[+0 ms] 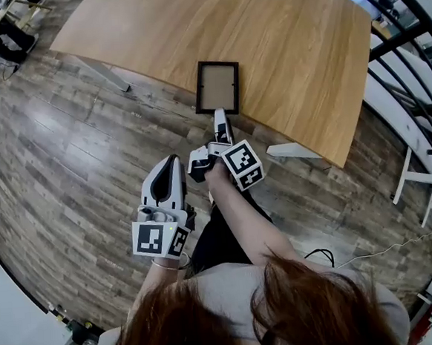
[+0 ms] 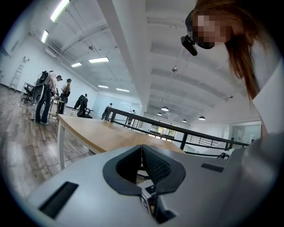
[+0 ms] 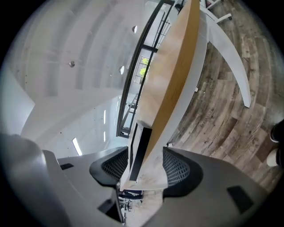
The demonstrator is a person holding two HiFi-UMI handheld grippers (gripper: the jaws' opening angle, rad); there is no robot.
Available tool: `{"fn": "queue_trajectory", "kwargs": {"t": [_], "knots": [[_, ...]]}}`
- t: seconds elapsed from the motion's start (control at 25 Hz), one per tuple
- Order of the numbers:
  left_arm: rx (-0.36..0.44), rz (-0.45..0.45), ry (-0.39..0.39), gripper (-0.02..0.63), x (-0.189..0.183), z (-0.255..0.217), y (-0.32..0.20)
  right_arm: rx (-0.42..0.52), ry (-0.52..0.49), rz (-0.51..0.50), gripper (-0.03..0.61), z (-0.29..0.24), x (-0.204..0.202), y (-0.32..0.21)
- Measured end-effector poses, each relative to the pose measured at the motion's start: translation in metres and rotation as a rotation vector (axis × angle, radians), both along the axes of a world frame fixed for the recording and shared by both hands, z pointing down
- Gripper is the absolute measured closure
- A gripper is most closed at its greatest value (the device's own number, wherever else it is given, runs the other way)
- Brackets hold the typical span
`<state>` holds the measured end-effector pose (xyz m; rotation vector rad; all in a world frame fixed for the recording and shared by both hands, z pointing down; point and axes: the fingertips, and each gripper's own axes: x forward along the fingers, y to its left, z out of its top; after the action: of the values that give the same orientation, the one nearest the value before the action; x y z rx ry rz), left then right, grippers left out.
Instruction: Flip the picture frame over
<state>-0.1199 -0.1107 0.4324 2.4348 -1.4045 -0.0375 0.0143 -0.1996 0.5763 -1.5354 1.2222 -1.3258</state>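
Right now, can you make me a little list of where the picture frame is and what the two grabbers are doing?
Picture frame: lying flat on the table, at its near edge
Right gripper: open, jaws around the frame's near edge and the table edge
Left gripper: shut, empty, held back off the table

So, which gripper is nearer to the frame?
Right. The right gripper reaches the frame, open jaws around its near edge and the table edge; the left gripper hangs back, off the table.
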Motion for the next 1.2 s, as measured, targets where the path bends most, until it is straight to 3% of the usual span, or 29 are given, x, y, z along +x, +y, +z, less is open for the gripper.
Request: {"fn": "queue_trajectory", "kwargs": {"t": [0.16,0.24,0.48,0.56,0.68,0.88,1.04,1.2], "knots": [[-0.012,-0.019,0.038,0.605,0.004,0.008,-0.001,-0.057,-0.012,-0.159,0.350,-0.001,-0.010,0.044],[-0.009,-0.018,0.046,0.605,0.008,0.005,-0.004,-0.015,0.039,-0.234,0.351,-0.024,-0.010,0.064],[0.081,-0.010,0.046,0.606,0.012,-0.036,-0.010,0.372,0.319,-0.344,0.353,-0.158,0.004,0.064],[0.122,-0.010,0.045,0.606,0.019,-0.055,-0.012,0.494,0.463,-0.357,0.354,-0.207,0.010,0.064],[0.179,-0.016,0.054,0.604,0.033,-0.084,-0.013,0.595,0.701,-0.381,0.356,-0.261,0.018,0.072],[0.250,-0.005,0.044,0.605,0.054,-0.119,0.003,0.621,0.939,-0.402,0.400,-0.292,0.029,0.092],[0.262,-0.002,0.037,0.606,0.066,-0.126,0.018,0.651,1.018,-0.441,0.536,-0.299,0.029,0.102],[0.272,-0.004,0.034,0.606,0.076,-0.131,0.033,0.665,1.077,-0.481,0.554,-0.302,0.029,0.112]]}}
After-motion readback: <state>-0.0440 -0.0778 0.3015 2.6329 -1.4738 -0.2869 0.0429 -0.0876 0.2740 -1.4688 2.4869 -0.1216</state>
